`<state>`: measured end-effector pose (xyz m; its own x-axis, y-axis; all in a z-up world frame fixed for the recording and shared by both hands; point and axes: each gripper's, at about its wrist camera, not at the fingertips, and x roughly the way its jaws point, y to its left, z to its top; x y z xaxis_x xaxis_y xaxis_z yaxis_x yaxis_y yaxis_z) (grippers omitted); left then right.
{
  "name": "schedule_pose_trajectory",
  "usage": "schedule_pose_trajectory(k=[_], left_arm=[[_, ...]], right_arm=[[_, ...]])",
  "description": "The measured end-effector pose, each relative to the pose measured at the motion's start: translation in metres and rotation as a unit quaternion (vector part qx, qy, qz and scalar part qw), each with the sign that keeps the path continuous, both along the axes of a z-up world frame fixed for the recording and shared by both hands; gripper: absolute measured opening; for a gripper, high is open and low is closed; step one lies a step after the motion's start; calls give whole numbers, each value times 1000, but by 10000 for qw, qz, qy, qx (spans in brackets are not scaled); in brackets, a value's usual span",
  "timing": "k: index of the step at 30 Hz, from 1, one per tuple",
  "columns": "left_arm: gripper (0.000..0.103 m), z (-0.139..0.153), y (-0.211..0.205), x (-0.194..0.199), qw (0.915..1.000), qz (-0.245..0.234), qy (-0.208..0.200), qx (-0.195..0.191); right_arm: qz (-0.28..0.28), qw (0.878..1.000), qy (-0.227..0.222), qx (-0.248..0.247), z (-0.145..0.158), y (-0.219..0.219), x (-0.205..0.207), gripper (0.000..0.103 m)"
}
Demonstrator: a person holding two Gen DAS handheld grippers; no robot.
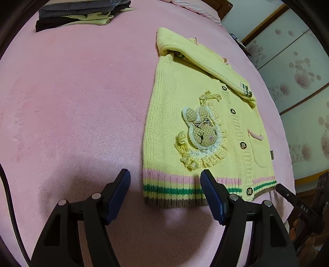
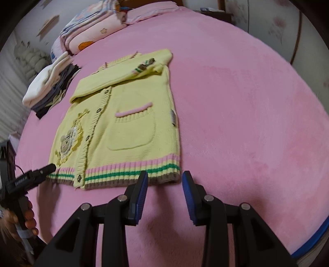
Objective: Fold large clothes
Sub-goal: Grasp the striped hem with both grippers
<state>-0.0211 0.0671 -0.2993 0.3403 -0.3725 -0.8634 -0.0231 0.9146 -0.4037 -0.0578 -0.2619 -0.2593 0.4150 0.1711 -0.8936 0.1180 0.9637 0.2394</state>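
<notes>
A yellow knitted cardigan (image 1: 170, 123) with a rabbit patch (image 1: 202, 128) lies flat on the pink blanket (image 1: 72, 102), front up, its sleeves folded across the chest. The striped hem (image 1: 174, 191) faces me. My left gripper (image 1: 165, 173) stands open just above the hem's left corner, with the hem seen between its fingers and neither pad pressing on it. In the right wrist view the cardigan (image 2: 127, 115) shows its pocket (image 2: 133, 127). My right gripper (image 2: 165, 174) is open at the hem's right corner (image 2: 172, 174), with a clear gap between its pads.
A stack of folded clothes (image 1: 82, 14) sits at the far side of the bed, also seen as a pile (image 2: 51, 86) left of the cardigan. Folded bedding (image 2: 92, 26) lies at the head. A hand (image 2: 28, 217) holds the left gripper's handle. Patterned wardrobe doors (image 1: 298, 82) stand beside the bed.
</notes>
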Motion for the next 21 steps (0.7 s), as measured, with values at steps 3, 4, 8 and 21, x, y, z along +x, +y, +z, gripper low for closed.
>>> schedule_pose_trajectory(k=[3, 4, 8, 21], left_arm=[[69, -6, 1, -1, 9999, -80, -44, -49], [69, -9, 1, -1, 9999, -119, -72, -70], [69, -16, 2, 0, 9996, -107, -119, -233], [9, 20, -30, 12, 9997, -38, 231, -86]], right_arm=[[-39, 9992, 97, 393, -13, -4, 6, 34], [-44, 9986, 134, 506, -18, -5, 9, 34], [-107, 9956, 231, 905, -37, -7, 16, 34], [554, 9969, 290, 482, -11, 16, 31, 12]])
